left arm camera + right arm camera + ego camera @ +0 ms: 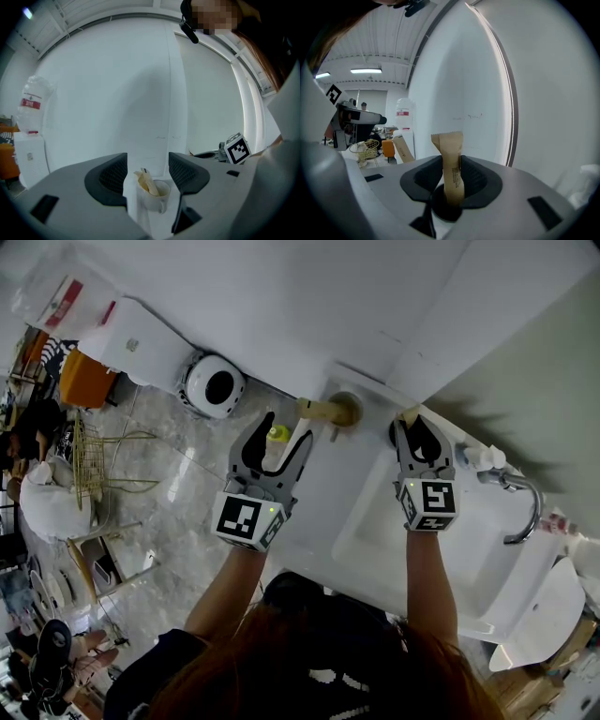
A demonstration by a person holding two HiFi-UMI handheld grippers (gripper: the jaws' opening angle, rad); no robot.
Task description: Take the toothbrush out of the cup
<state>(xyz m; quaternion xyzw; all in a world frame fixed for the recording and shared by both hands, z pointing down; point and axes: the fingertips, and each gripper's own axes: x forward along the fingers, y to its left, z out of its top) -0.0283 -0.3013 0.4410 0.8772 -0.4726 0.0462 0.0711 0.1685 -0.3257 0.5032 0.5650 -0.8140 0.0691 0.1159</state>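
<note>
A toothbrush in a tan paper sleeve (451, 161) stands upright in a dark cup (446, 208) on the white ledge. My right gripper (451, 177) is shut on that sleeve just above the cup's rim. In the head view the right gripper (418, 432) points at the wall beside the sink. Further left on the ledge a white mug (155, 196) holds other tan paper-wrapped brushes (146, 183). My left gripper (147, 169) is open and a little short of the mug, one jaw to each side of it. In the head view the left gripper (278, 442) stands wide.
A white sink (441, 554) with a chrome tap (521, 509) lies right of the ledge. A small yellow-green object (277, 434) shows between the left jaws from above. On the floor at left are a water dispenser (136, 345), a round white device (215, 385) and a wire basket (94, 460).
</note>
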